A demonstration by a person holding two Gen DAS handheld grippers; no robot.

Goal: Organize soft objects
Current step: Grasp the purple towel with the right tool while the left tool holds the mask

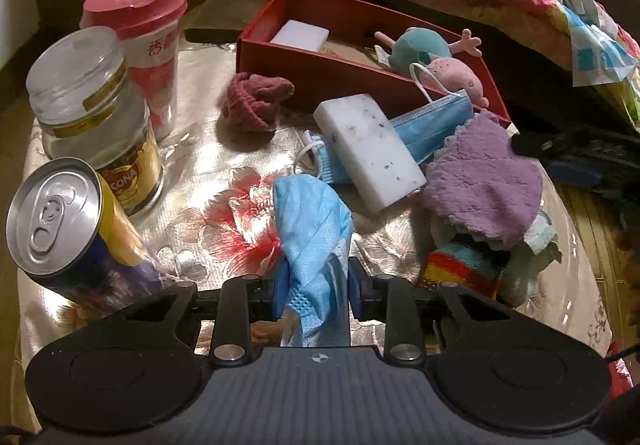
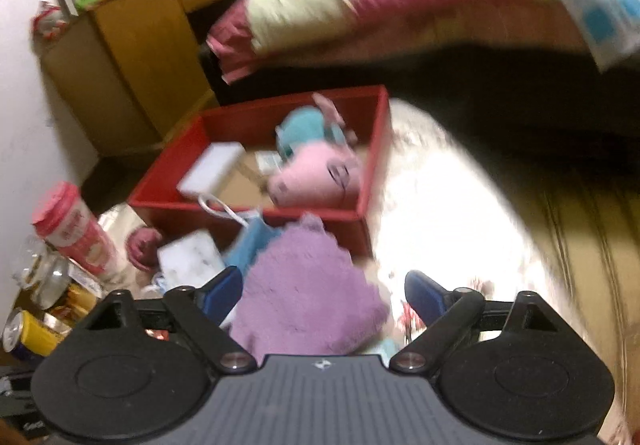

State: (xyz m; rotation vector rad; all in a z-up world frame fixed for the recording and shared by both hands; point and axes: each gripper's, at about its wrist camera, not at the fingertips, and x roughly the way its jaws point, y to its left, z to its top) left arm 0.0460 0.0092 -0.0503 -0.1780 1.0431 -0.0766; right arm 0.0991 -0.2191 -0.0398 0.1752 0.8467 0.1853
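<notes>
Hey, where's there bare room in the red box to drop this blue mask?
The red box has bare floor mid-box, between the white sponge and the plush pig. Its right end is crowded. The left gripper holds the blue mask.

1. On my left wrist feed, the left matte-black two-finger gripper [image 1: 316, 291] shows blue finger pads [image 1: 280, 287] on black linkage arms.
2. Its two round black discs flank a ribbed grey centre plate [image 1: 320, 397] bearing a small compass-like emblem, with silver pivot screws [image 1: 229, 351].
3. Over on my right feed, the right matte-black two-finger gripper [image 2: 324, 295] looks alike: blue pads [image 2: 424, 297], silver screws, ribbed grey plate.
</notes>
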